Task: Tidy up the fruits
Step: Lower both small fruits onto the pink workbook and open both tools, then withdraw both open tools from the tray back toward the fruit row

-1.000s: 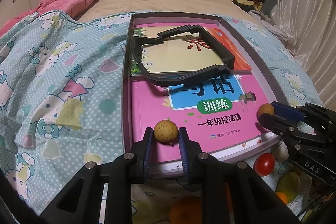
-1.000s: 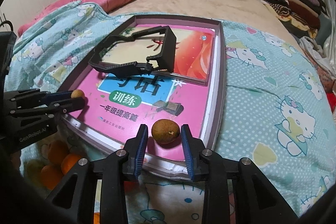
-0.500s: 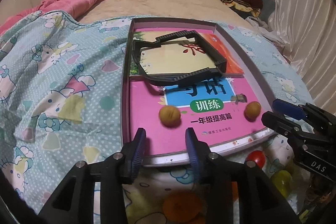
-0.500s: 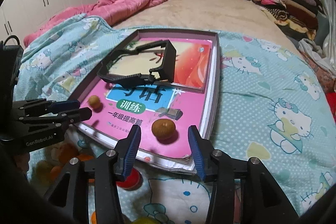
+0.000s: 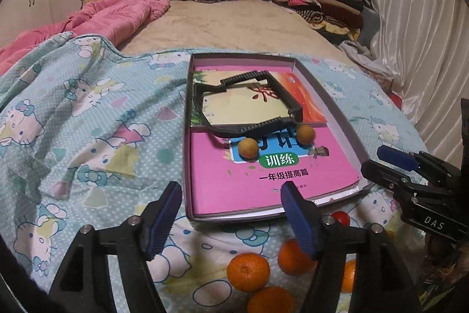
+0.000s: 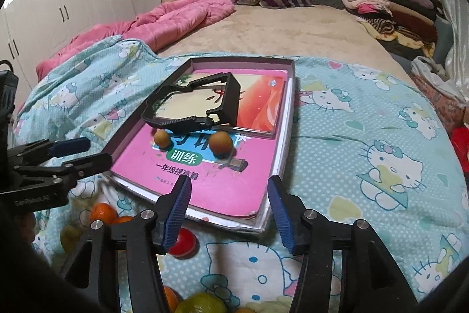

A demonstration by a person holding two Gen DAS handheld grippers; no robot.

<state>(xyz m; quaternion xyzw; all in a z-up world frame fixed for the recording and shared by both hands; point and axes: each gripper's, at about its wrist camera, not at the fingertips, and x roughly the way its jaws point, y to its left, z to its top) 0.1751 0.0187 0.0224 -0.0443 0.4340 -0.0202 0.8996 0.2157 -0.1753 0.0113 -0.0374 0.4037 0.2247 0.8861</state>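
I'd just opened both tools, left (image 5: 231, 220) and right (image 6: 228, 206), both empty; two longans (image 5: 248, 148) (image 5: 305, 133) rolled toward twelve o'clock against the frame (image 5: 249, 129) in the tray (image 5: 343, 119).

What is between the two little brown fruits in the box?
Only the pink book's cover with its blue label: the two brown fruits lie apart, nothing between them. Both wrist views show it, the right one clearest.

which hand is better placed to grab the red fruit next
Right. The red fruit lies just beside the right gripper's own open fingers. The left gripper, also open, hangs above the oranges instead.
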